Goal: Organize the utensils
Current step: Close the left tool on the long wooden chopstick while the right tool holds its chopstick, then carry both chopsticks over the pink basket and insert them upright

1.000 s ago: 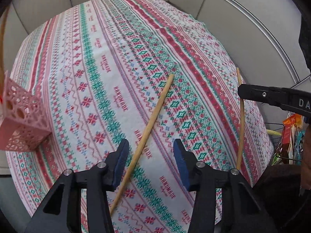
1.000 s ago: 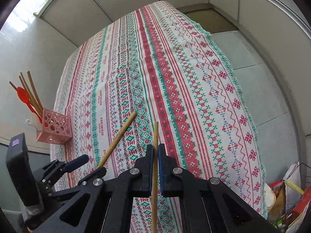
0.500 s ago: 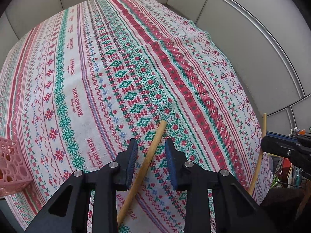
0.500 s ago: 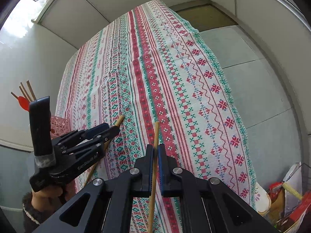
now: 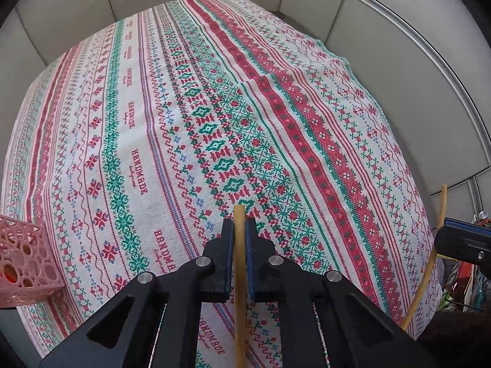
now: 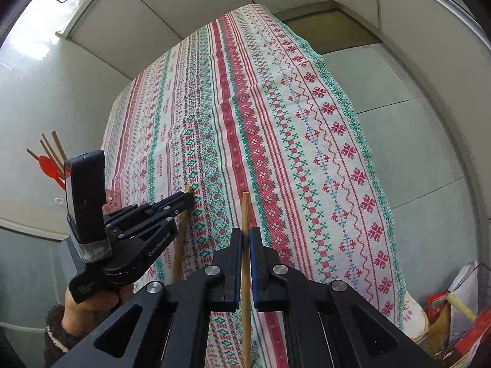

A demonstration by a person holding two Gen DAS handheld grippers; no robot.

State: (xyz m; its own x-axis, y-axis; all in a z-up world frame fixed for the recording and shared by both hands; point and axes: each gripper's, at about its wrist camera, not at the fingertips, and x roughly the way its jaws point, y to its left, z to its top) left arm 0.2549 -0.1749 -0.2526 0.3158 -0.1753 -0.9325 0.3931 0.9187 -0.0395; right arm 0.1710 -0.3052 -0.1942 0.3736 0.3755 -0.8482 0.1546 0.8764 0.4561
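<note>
Left tongs [image 5: 238, 239]: clamped on one chopstick [image 5: 239, 276], above the table [image 5: 214, 107].
Right tongs [image 6: 245, 245]: clamped on second chopstick [image 6: 245, 276].
Pink basket [image 5: 24, 263]: left of left tongs; holds chopsticks, red spoon [image 6: 50, 165].

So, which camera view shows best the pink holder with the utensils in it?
The right wrist view, though only partly: the left gripper hides most of the pink holder, but the chopsticks and red utensil standing in it show. The left wrist view shows only a corner of the holder at the frame edge.

"HANDMADE" repeated on tablecloth [image 5: 138, 165], possibly "GenRobot.AI" on left tongs [image 6: 188, 197]
</note>
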